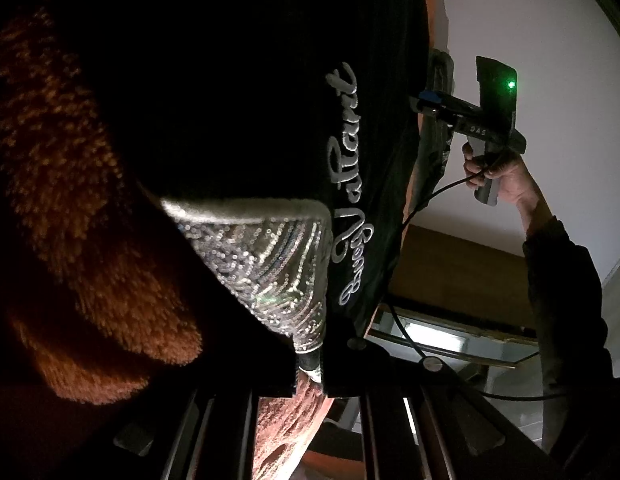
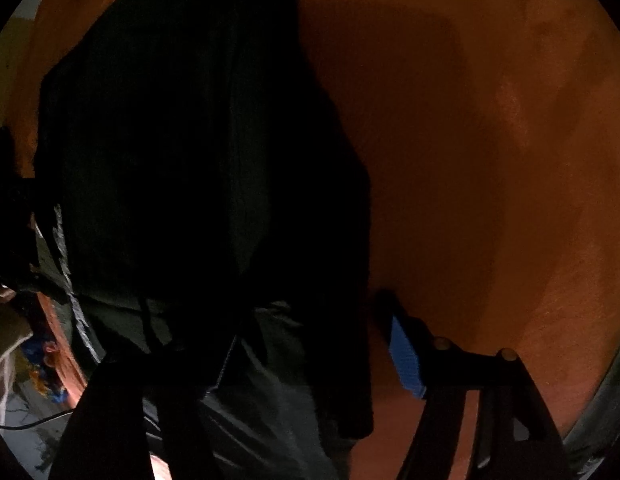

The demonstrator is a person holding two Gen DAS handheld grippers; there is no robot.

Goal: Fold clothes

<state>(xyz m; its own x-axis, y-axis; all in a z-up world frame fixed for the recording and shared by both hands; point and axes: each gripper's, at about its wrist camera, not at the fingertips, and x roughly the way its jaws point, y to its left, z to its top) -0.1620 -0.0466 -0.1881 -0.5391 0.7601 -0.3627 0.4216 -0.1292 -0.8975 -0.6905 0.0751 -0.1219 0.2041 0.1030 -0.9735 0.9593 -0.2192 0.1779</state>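
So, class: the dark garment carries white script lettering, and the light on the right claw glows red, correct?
No: the light on the right claw glows green, as the left wrist view shows. The white script lettering on the dark garment stands.

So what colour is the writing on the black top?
White writing, clearest in the left wrist view.
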